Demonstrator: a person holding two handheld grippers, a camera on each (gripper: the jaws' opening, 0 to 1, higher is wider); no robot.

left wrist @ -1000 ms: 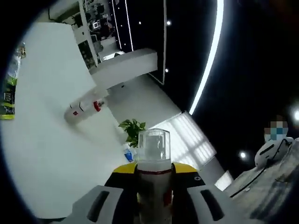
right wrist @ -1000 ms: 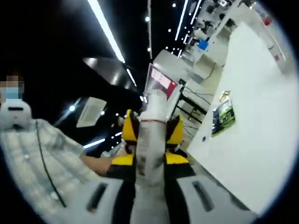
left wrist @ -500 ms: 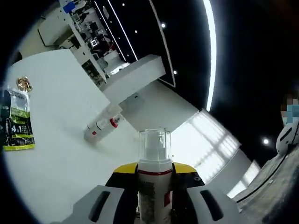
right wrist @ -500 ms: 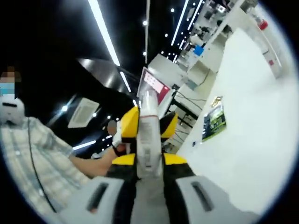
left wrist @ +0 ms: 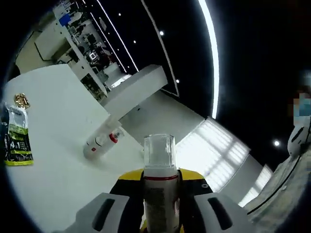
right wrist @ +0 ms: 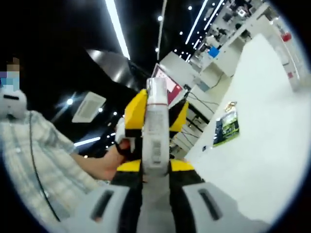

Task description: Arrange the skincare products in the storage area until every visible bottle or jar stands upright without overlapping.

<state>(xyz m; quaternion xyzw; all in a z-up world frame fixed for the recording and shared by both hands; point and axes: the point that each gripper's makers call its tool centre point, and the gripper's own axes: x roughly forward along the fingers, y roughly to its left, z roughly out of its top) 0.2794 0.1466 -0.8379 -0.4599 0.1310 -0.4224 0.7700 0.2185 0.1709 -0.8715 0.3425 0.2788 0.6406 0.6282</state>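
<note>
My left gripper (left wrist: pixel 160 187) is shut on a pump bottle (left wrist: pixel 160 174) with a clear cap and a red band, held up off the white table (left wrist: pixel 53 160). Beyond it a white bottle with a red cap (left wrist: pixel 99 143) lies on its side on the table. In the right gripper view, my right gripper (right wrist: pixel 155 124) is shut on a white tube-like bottle (right wrist: pixel 156 131) with printed text, raised in the air. Behind it the other gripper's yellow jaws and a person's hand (right wrist: pixel 114 155) show.
A green and black sachet (left wrist: pixel 17 141) lies flat on the table at the left, with a small gold item (left wrist: pixel 21 100) above it. The same sachet (right wrist: pixel 226 127) appears in the right gripper view. A person in a checked shirt (right wrist: pixel 34 165) stands at the left. Shelving stands beyond the table.
Both views have shifted with the hands. The right-held bottle now stands straighter in its view and hides more of the other gripper. Both grips are unchanged.
</note>
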